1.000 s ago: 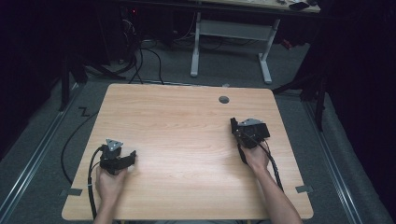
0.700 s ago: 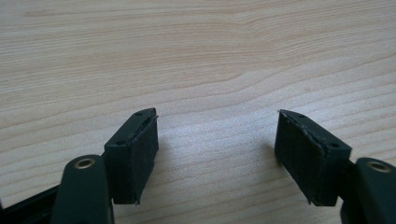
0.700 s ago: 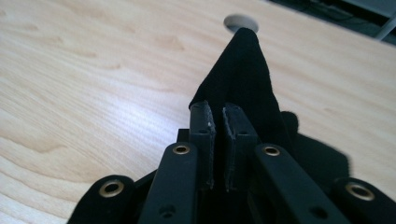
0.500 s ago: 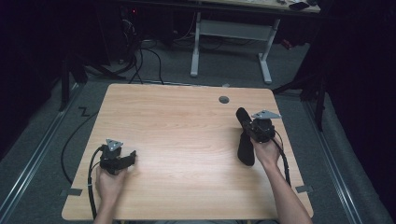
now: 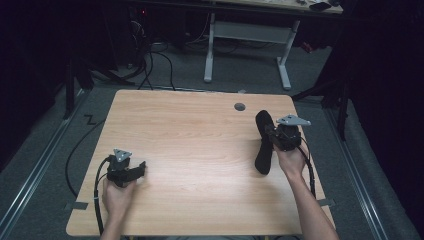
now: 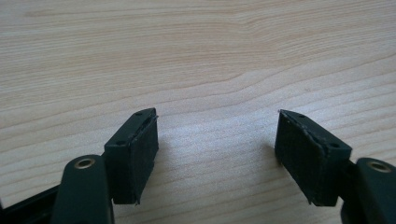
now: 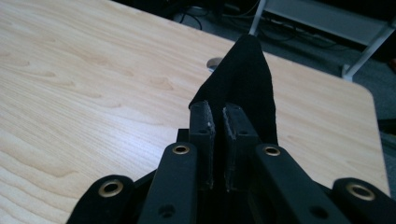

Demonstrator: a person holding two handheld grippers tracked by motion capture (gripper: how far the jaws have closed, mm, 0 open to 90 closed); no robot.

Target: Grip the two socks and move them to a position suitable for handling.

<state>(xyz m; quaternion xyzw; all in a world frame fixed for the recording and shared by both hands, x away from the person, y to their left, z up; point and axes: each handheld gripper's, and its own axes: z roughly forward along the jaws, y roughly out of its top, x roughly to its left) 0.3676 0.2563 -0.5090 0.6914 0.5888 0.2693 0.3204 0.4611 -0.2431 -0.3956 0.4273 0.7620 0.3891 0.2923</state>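
Right gripper pinched a black cloth at mid right. Left gripper rested spread, holding nothing. Thin grip might let it slip.

Dim room w/ grey carpet floor. Light wood table, round grommet hole near far edge. White-legged desk beyond, black cables on floor, metal rail alongside.

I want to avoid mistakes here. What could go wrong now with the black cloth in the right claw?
1. The right claw pinches only a narrow edge of the black cloth, so it might slip out.
2. The cloth hangs loosely and could drag on the table.
3. The left claw is open and far away, so it cannot help quickly.
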